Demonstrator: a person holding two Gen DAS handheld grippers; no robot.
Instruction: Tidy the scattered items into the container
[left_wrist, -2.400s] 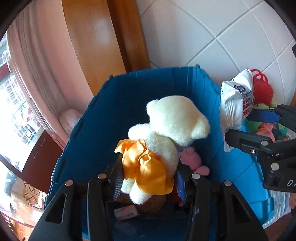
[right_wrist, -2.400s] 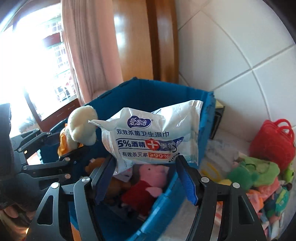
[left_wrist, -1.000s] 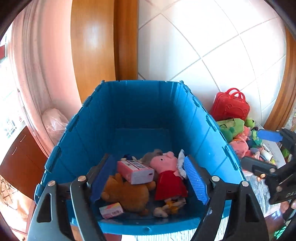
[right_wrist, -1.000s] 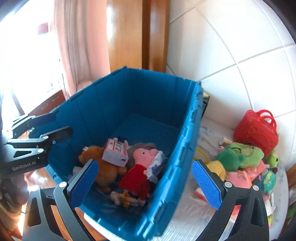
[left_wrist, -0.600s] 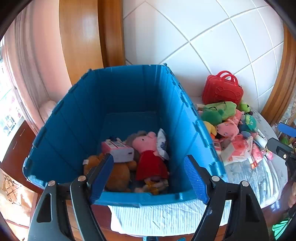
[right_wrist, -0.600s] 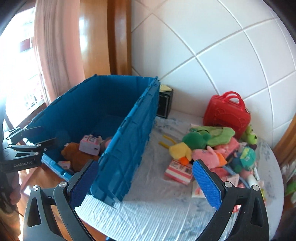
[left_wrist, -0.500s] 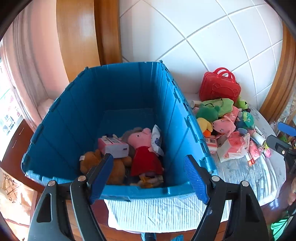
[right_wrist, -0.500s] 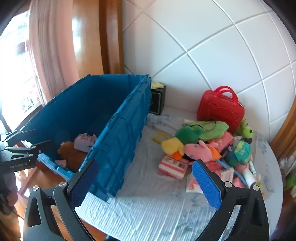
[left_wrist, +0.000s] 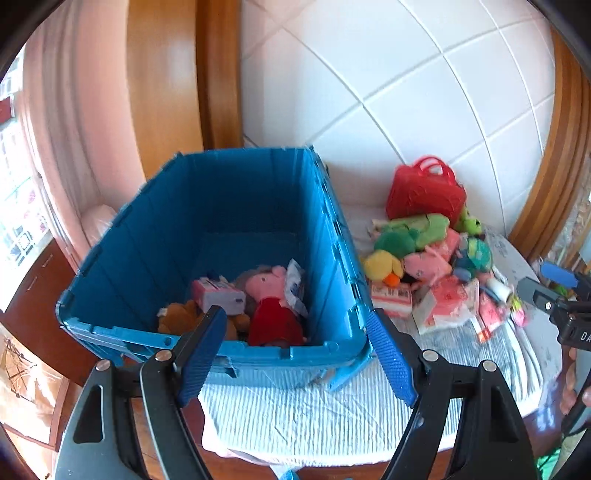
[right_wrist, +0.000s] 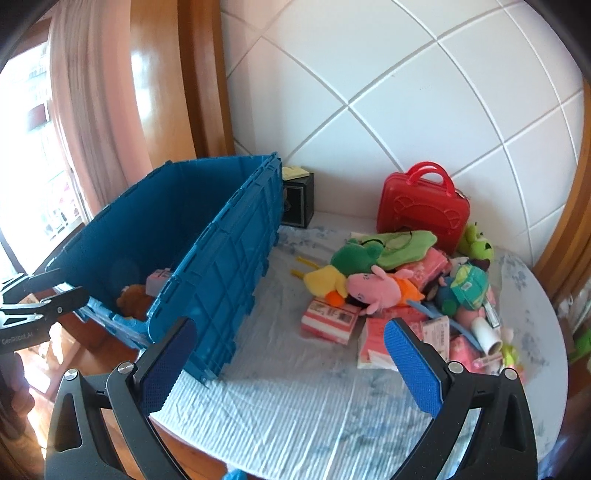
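A blue plastic crate stands on the left of a cloth-covered table. Inside lie a pig doll in red, a pink box, a brown plush and a wipes pack. A pile of toys lies right of the crate: a green plush, a yellow duck, a pink pig and a red-white box. My left gripper is open and empty, in front of the crate. My right gripper is open and empty, above the table's front part.
A red toy case stands against the tiled wall behind the pile. A small black box sits behind the crate. A pink curtain and wooden frame are at the left. The table edge is near me.
Both grippers let go of the white teddy and the wipes pack over the crate, opened, then pulled back and swung right. The toy pile has come into view.
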